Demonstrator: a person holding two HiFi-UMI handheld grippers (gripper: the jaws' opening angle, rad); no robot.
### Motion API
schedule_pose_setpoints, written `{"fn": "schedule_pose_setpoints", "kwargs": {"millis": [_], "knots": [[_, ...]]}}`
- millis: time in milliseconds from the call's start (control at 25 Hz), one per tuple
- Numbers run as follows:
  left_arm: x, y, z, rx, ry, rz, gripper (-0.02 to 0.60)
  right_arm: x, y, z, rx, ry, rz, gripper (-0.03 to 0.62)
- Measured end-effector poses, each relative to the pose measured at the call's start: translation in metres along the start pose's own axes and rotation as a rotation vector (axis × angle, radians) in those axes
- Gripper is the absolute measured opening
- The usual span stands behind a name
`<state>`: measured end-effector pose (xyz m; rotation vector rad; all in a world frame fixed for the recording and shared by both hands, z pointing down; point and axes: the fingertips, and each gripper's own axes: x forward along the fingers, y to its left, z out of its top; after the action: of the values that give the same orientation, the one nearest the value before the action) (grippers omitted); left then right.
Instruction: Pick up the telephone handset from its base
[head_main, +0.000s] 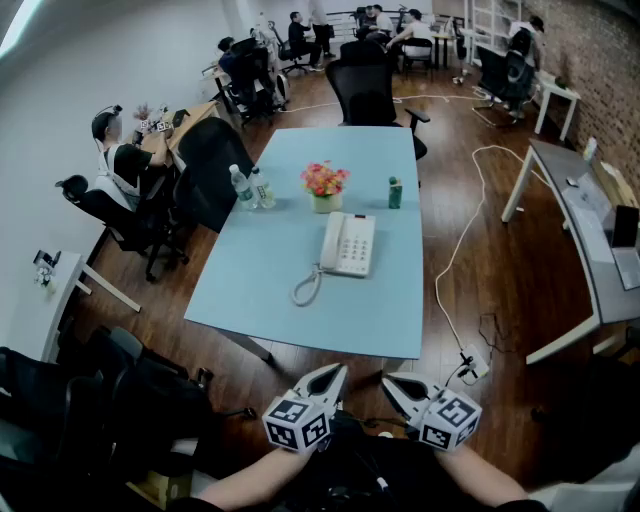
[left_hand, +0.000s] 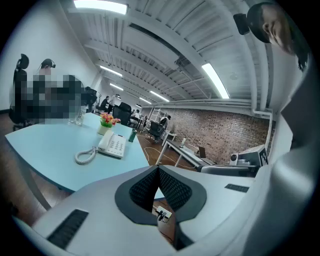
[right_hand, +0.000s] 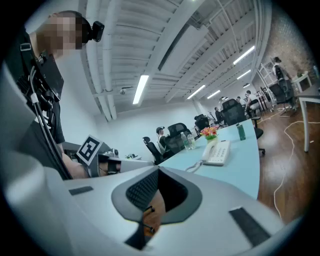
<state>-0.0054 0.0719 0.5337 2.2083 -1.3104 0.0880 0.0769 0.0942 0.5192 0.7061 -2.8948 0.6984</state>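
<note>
A white telephone (head_main: 349, 244) sits in the middle of the light-blue table (head_main: 260, 290). Its handset (head_main: 331, 241) lies in the cradle on the base's left side, and the coiled cord (head_main: 306, 288) loops toward the near edge. Both grippers hover side by side in front of the table's near edge, well short of the phone. My left gripper (head_main: 338, 371) is shut and empty. My right gripper (head_main: 390, 381) also has its jaws together with nothing in them. The left gripper view shows the phone (left_hand: 113, 144) far off beyond the closed left gripper (left_hand: 158, 167). In the right gripper view the phone (right_hand: 217, 153) lies beyond the right gripper (right_hand: 158, 170).
A flower pot (head_main: 325, 185), two water bottles (head_main: 250, 188) and a small green bottle (head_main: 395, 192) stand behind the phone. Black office chairs (head_main: 205, 165) flank the table's left and far end. A power strip (head_main: 474, 362) with a white cable lies on the floor at the right, near another desk (head_main: 590, 230).
</note>
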Motion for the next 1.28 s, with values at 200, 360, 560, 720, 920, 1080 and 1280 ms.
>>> {"fn": "schedule_pose_setpoints", "kwargs": {"millis": [200,360,560,720,920,1080,1280], "knots": [[0.027,0.043,0.028,0.007,0.005,-0.005,0.000,0.039,-0.025,0.019,-0.003,-0.016,-0.026,0.018],[0.048,0.074,0.062,0.027,0.017,-0.026,0.000,0.068,-0.042,0.042,0.003,-0.041,-0.075,0.018],[0.070,0.113,0.104,0.066,0.033,-0.061,0.000,0.107,-0.058,0.065,0.021,-0.075,-0.136,0.018],[0.084,0.148,0.115,0.098,0.062,-0.081,0.000,0.131,-0.069,0.070,0.028,-0.105,-0.188,0.018],[0.104,0.189,0.125,0.103,0.084,-0.059,0.000,0.146,-0.077,0.076,0.028,-0.105,-0.237,0.018],[0.122,0.209,0.136,0.114,0.075,-0.033,0.000,0.149,-0.087,0.085,0.011,-0.107,-0.260,0.018],[0.142,0.230,0.149,0.121,0.062,0.032,0.000,0.157,-0.102,0.094,0.005,-0.082,-0.252,0.018]]}}
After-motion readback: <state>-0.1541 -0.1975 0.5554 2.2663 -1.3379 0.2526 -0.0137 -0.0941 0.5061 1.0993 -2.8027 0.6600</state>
